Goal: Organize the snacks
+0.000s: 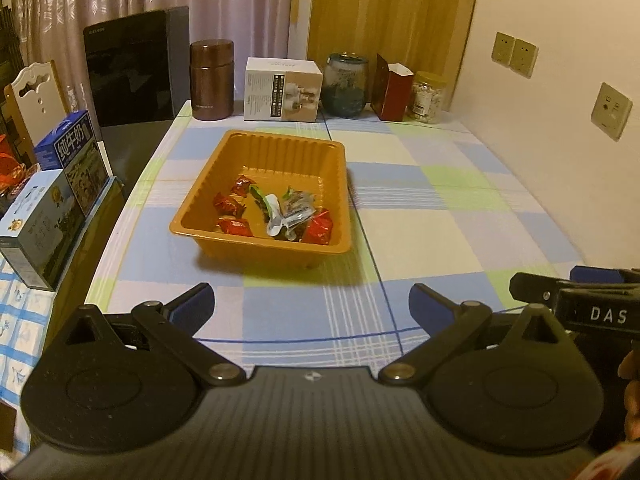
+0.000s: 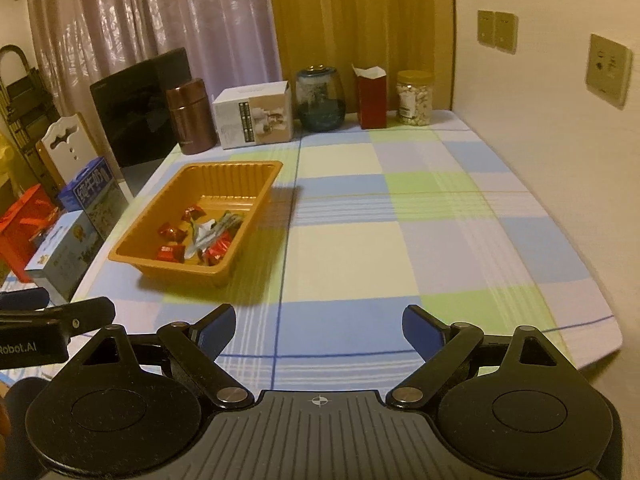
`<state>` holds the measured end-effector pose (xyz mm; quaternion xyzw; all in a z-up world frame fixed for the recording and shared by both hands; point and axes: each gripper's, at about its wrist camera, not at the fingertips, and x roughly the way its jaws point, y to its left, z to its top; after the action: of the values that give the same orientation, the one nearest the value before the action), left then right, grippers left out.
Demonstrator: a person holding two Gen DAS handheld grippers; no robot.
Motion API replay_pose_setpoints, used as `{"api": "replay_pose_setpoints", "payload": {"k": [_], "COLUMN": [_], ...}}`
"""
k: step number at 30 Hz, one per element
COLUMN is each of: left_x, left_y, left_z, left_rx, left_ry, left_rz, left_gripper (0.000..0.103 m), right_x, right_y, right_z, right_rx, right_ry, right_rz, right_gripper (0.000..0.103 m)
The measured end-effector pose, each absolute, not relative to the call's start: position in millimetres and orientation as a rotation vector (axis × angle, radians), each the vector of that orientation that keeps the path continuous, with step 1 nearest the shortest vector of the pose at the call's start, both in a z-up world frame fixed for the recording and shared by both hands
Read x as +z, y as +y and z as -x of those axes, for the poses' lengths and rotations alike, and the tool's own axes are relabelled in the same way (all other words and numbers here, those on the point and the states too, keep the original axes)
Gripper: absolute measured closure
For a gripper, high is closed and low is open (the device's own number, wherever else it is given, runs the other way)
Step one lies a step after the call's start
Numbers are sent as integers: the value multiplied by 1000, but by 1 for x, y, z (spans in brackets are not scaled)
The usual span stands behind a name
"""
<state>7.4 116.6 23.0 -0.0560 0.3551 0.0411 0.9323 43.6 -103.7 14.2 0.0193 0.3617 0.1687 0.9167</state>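
An orange plastic tray stands on the checked tablecloth, also in the right wrist view. It holds several wrapped snacks: red packets and silver-green ones, also seen in the right wrist view. My left gripper is open and empty, hovering over the table's near edge, short of the tray. My right gripper is open and empty, to the right of the tray and nearer the front. Part of the right gripper shows at the left view's right edge.
Along the back stand a brown flask, a white box, a glass jar, a red carton and a nut jar. Milk cartons sit left of the table. A wall bounds the right.
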Motion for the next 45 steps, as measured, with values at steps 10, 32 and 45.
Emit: {"api": "replay_pose_setpoints", "payload": {"k": [10,32,45], "left_x": [34,37,38], "left_y": [95,86,86], "left_z": [10,12,11], "left_rx": [75,88,89], "left_ry": [714,703,703], "left_rz": [107,70,68], "left_gripper": [0,0,0], "right_x": [28,30,32], "right_y": [-134,-149,-148], "right_z": [-23,-17,-17], "right_rx": [315,312,311], "right_ry": [712,700,694], "right_rz": [-73,-92,-92], "right_gripper": [13,13,13]}}
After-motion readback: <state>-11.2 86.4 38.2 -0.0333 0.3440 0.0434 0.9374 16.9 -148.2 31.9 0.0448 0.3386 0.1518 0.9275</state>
